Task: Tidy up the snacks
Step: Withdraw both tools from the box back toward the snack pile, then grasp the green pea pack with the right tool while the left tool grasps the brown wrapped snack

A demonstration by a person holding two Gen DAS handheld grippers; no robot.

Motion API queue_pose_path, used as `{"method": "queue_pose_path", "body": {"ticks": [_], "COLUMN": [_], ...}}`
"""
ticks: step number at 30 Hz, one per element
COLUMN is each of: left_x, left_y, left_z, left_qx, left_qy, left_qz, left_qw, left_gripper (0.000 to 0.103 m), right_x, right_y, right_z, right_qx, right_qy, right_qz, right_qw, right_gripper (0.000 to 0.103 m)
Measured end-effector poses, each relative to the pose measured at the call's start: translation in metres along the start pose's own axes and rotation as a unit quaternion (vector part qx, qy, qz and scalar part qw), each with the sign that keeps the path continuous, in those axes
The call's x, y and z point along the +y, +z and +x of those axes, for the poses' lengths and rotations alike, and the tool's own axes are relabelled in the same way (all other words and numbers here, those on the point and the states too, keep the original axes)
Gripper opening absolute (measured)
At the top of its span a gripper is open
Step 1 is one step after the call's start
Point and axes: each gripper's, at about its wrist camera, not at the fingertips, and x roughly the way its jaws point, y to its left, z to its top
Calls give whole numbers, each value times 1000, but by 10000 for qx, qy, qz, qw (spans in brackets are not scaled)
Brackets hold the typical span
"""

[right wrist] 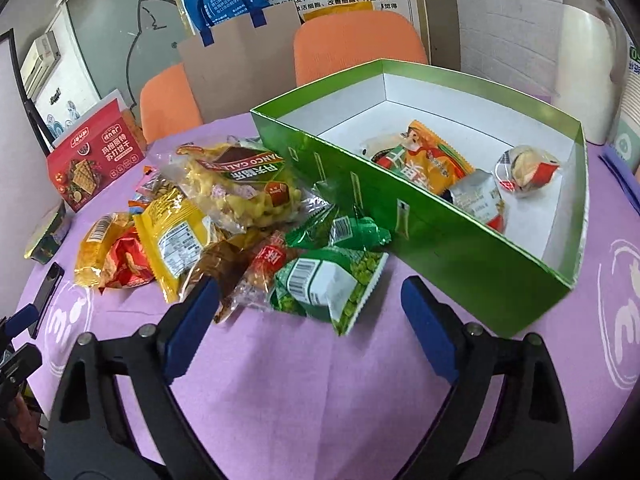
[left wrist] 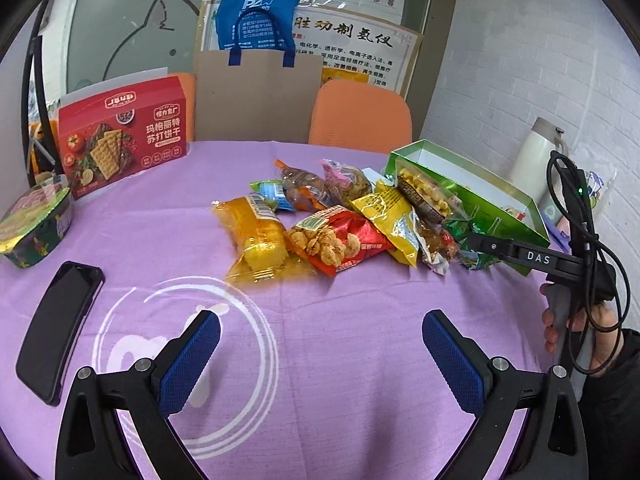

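Observation:
A pile of snack packets lies mid-table on the purple cloth: a yellow cake packet [left wrist: 256, 236], a red walnut-snack packet [left wrist: 340, 242], a yellow packet [left wrist: 394, 216] and others. A green open box [right wrist: 440, 216] holds an orange packet [right wrist: 432, 160] and a few more. My left gripper [left wrist: 320, 356] is open above bare cloth, short of the pile. My right gripper [right wrist: 308, 320] is open, low over the cloth, just short of a green pea packet [right wrist: 332, 284] beside the box's front wall. In the left wrist view the right gripper [left wrist: 476, 240] reaches the pile's right end.
A red cracker box [left wrist: 122, 132] stands at the far left, a dark tin [left wrist: 34, 220] and a black phone [left wrist: 60, 328] lie left. Orange chairs [left wrist: 360, 114], a cardboard sheet with a blue bag [left wrist: 258, 12] and a white flask [left wrist: 538, 156] stand behind the table.

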Motion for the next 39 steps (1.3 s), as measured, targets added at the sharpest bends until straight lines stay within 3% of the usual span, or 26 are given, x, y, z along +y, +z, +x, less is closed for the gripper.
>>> {"method": "queue_pose_path", "body": {"ticks": [2, 3, 11, 14, 23, 26, 28, 33, 35, 39], "left_x": [6, 8, 20, 18, -53, -80, -93, -107, -112, -113], "left_y": [1, 1, 17, 24, 36, 45, 52, 64, 66, 62], "left_z": [1, 1, 13, 13, 33, 51, 68, 112, 126, 145], "left_qx": [9, 8, 54, 41, 197, 282, 367, 643, 789, 989], "left_qy": [-30, -33, 23, -170, -900, -1073, -1114, -1056, -1035, -946], "left_qz": [-65, -69, -252, -336, 425, 600, 601, 392, 402, 409], "left_qw": [10000, 10000, 9997, 9993, 9948, 9920, 9913, 9916, 9907, 9898], "left_gripper": [102, 102, 100, 100, 93, 84, 70, 66, 57, 30], "right_x": [0, -2, 2, 3, -6, -10, -14, -20, -22, -25], "right_y": [0, -2, -34, -47, -63, -64, -65, -67, -67, -67], "right_z": [6, 3, -32, -42, -63, -65, -66, -68, -68, -68], "right_qx": [135, 114, 201, 259, 164, 136, 123, 97, 86, 67], "right_qy": [-164, -80, 416, 384, 361, 388, 408, 468, 489, 528], "right_qz": [-8, 38, -108, -219, -160, -116, -71, -31, 7, 69], "right_qw": [9998, 9999, 9989, 9987, 9991, 9991, 9991, 9989, 9988, 9986], "right_gripper": [47, 45, 44, 45, 53, 54, 54, 54, 54, 54]}}
